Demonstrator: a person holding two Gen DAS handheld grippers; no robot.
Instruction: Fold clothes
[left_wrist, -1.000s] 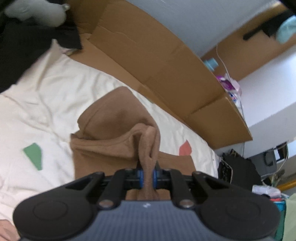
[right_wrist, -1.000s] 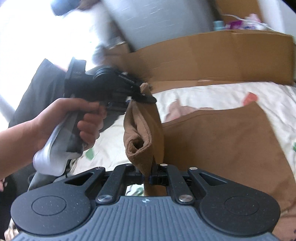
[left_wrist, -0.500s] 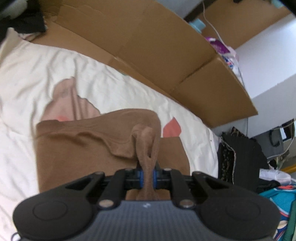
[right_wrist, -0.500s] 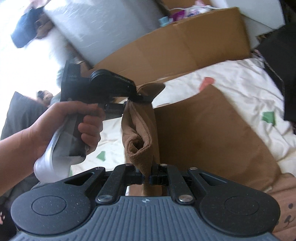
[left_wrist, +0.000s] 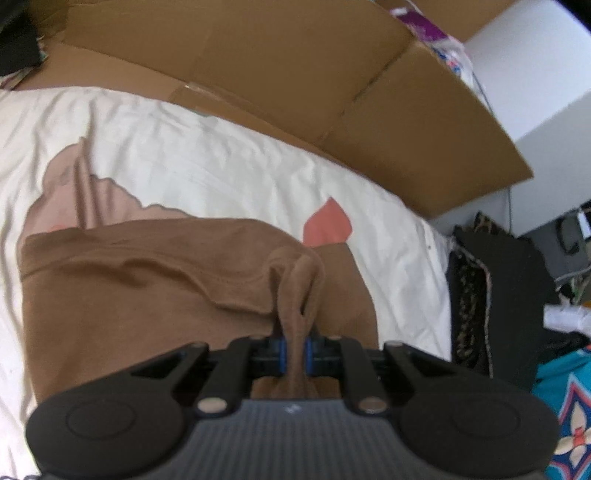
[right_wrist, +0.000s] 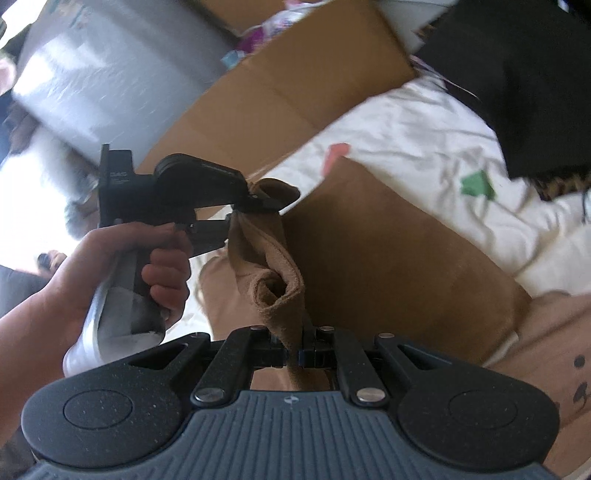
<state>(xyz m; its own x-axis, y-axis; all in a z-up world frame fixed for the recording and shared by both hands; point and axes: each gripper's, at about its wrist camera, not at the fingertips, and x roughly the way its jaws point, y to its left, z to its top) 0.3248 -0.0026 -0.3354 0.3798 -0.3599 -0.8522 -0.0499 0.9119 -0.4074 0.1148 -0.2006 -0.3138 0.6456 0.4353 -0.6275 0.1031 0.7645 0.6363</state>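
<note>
The right gripper (right_wrist: 295, 356) has its jaws closed on a bunched edge of the brown garment (right_wrist: 388, 258). The left gripper (left_wrist: 294, 356) pinches another fold. The garment lies on the white bed sheet (left_wrist: 221, 173), probably folded double; cardboard (left_wrist: 295, 74) stands behind.

- A brown garment (left_wrist: 122, 295) of soft knit lies mostly spread on the bed's white sheet (left_wrist: 221, 177), with a stitched hem running across it.
- One bunched edge is lifted off the bed and pinched in two places, forming a rolled fold (right_wrist: 275, 284) between the pinch points.
- The rest of the cloth (right_wrist: 388, 251) lies flat, reaching toward the bed's far edge by the cardboard, its far corner touching a red patch printed on the sheet.
- A paler pinkish part (left_wrist: 70, 199) pokes out beyond the hem on the left side.
</note>
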